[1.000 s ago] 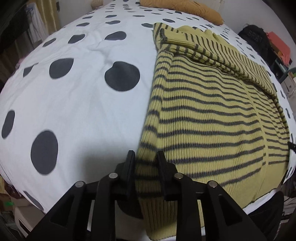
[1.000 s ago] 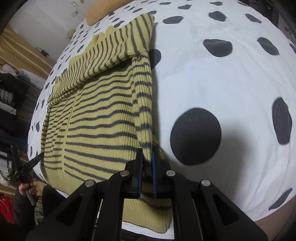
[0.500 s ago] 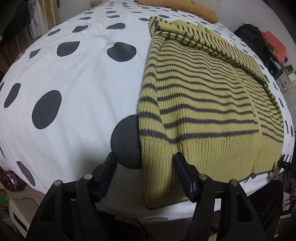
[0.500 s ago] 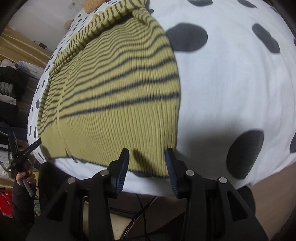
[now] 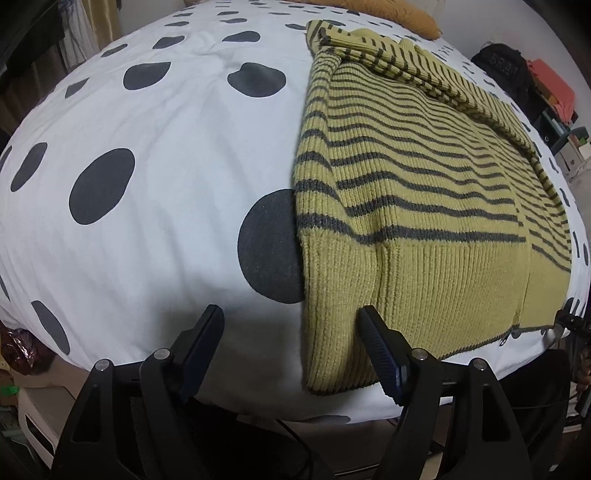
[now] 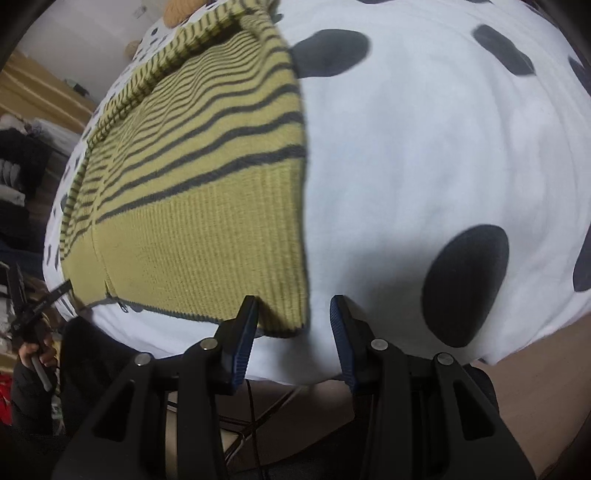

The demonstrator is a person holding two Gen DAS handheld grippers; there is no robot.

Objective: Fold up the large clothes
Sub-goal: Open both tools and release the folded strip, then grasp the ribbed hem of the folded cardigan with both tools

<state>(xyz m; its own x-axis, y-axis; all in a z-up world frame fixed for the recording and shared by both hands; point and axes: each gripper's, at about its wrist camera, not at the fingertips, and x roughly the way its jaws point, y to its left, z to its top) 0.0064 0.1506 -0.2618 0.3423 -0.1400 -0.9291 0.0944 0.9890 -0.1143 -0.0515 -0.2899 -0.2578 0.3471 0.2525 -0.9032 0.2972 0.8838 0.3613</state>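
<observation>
A yellow-green knit sweater with dark grey stripes (image 5: 417, 199) lies flat on the bed, its sleeves folded across the chest and its ribbed hem at the near edge. It also shows in the right wrist view (image 6: 207, 177). My left gripper (image 5: 291, 317) is open and empty, just off the hem's left corner. My right gripper (image 6: 293, 306) is open and empty, just off the hem's right corner, which hangs over the bed edge between the fingers without being held.
The bed has a white cover with dark polka dots (image 5: 155, 192) (image 6: 424, 147). An orange pillow (image 5: 410, 18) lies at the head. Bags and boxes (image 5: 524, 74) stand on the right, clothes (image 6: 18, 162) and a wooden wall on the other side.
Both grippers were shut on the sweater's hem corners a second ago. They have opened, let go of the sweater and pulled back toward the bed's near edge.
</observation>
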